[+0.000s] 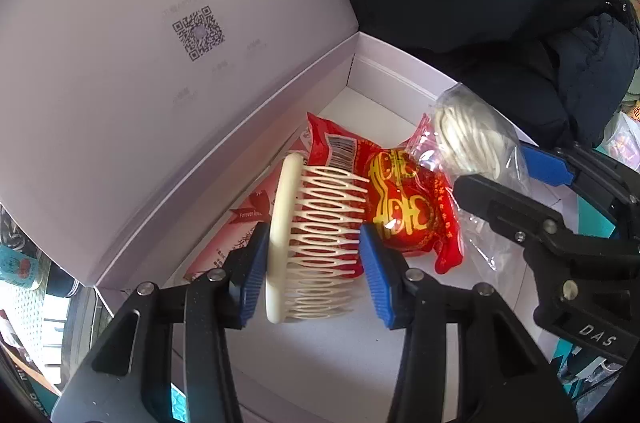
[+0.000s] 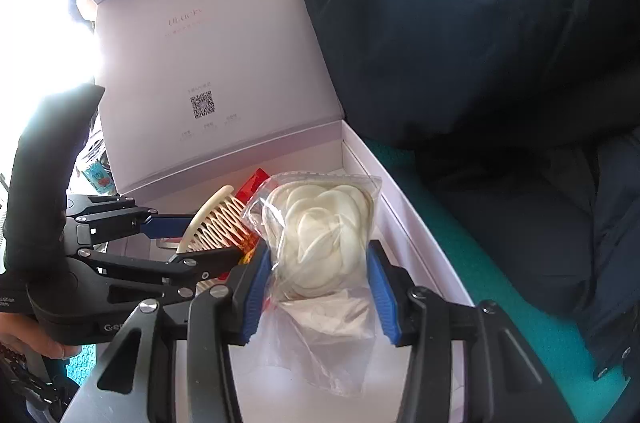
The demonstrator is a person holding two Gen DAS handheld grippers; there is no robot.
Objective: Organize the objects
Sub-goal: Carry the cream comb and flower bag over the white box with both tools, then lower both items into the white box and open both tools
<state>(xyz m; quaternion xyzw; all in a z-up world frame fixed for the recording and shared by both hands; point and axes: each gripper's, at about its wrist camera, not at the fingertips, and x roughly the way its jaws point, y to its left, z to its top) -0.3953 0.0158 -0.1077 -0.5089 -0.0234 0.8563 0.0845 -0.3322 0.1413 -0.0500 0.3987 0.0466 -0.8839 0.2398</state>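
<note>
So both my hands are over the open white box [image 1: 384, 63] right now. My left gripper [image 1: 316, 271] is clamped on a cream hair comb [image 1: 304, 239]: the comb's solid spine sits against my left pad and the tips of the teeth reach across to the right pad, so it hangs crosswise between the jaws, above the box floor.

Just past the comb's teeth, ahead of my left jaws, a red snack packet [image 1: 404, 207] with gold lettering lies in the box, and a pink packet [image 1: 240, 223] sits off to the left of it, partly under the comb.

My right gripper [image 2: 320, 287] is gripping a clear plastic bag [image 2: 320, 335] with a white fabric flower [image 2: 320, 223] inside. The flower bulges up beyond the fingertips and the loose end of the bag trails back between the jaws toward me. Hard to say whether the pads squeeze the flower itself or just the plastic around it.

A dark jacket [image 2: 460, 23] is bunched up beside the box, off to the right of my right jaws.
</note>
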